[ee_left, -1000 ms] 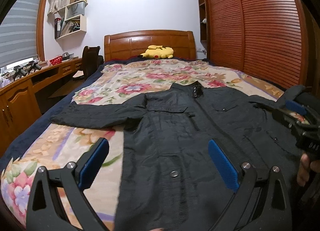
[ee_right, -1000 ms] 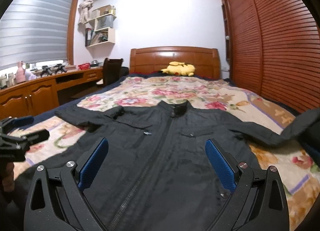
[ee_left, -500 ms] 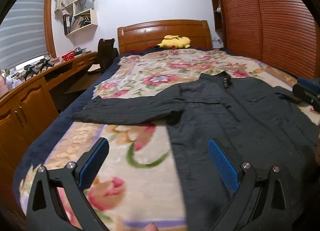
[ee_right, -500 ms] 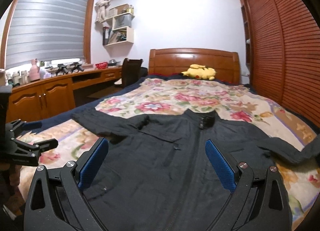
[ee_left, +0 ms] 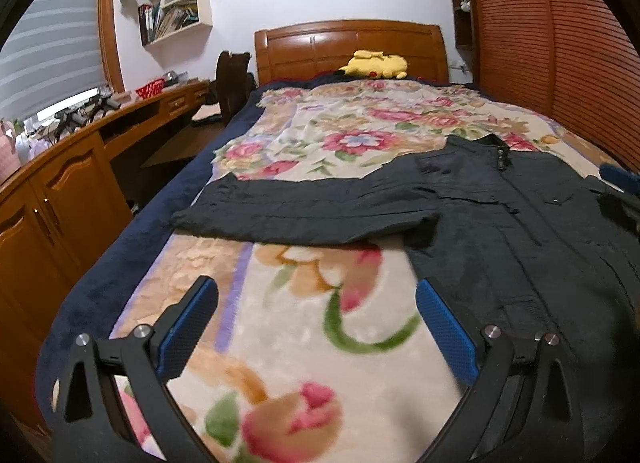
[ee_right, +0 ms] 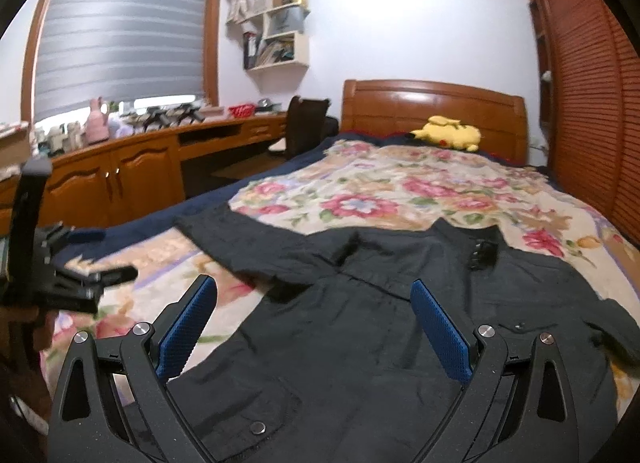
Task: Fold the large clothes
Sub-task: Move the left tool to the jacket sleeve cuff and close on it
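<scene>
Black jacket (ee_right: 400, 327) flat on floral blanket (ee_left: 320, 323) (no readable writing), both grippers' fingers (ee_left: 446, 329) spread, empty.

left gripper (ee_left: 316, 323): black plastic frame with two broad arms, each pierced by a triangular cut-out
left gripper pads (ee_left: 187, 327): bright blue, long and flat, with a fine dotted texture
left gripper screws: round silver heads, two on each arm near the pad roots
right gripper (ee_right: 314, 323): same black frame and triangular cut-outs
right gripper pads (ee_right: 438, 329): blue, dotted, set on the inner faces of the fingers
right gripper screws: silver, paired on each arm
</scene>
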`<action>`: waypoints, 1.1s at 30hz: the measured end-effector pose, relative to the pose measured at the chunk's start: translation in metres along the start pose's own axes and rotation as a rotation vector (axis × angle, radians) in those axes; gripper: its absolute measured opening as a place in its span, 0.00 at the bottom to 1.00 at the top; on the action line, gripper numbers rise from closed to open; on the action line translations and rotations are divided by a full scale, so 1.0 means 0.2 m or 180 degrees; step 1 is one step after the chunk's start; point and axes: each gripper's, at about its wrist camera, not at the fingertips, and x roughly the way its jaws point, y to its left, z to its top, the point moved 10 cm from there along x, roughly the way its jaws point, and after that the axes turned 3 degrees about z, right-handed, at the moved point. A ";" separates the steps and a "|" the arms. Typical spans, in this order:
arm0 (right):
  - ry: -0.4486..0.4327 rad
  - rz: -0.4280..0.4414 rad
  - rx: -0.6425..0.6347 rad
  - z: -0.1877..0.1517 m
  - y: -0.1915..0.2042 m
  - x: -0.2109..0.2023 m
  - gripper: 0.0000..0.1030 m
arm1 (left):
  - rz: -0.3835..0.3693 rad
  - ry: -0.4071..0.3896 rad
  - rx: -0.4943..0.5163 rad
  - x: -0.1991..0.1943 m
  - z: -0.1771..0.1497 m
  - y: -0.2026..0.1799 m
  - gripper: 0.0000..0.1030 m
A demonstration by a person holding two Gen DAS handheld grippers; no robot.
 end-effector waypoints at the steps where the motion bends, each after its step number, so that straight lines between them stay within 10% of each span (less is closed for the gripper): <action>1: 0.0036 0.0024 -0.0012 -0.02 0.01 0.03 0.96 | 0.0014 0.0021 -0.0002 0.03 0.00 0.02 0.97; 33: 0.0608 0.0225 0.0007 -0.24 -0.02 0.34 0.96 | 0.0447 0.0665 -0.0869 1.08 0.09 0.82 0.90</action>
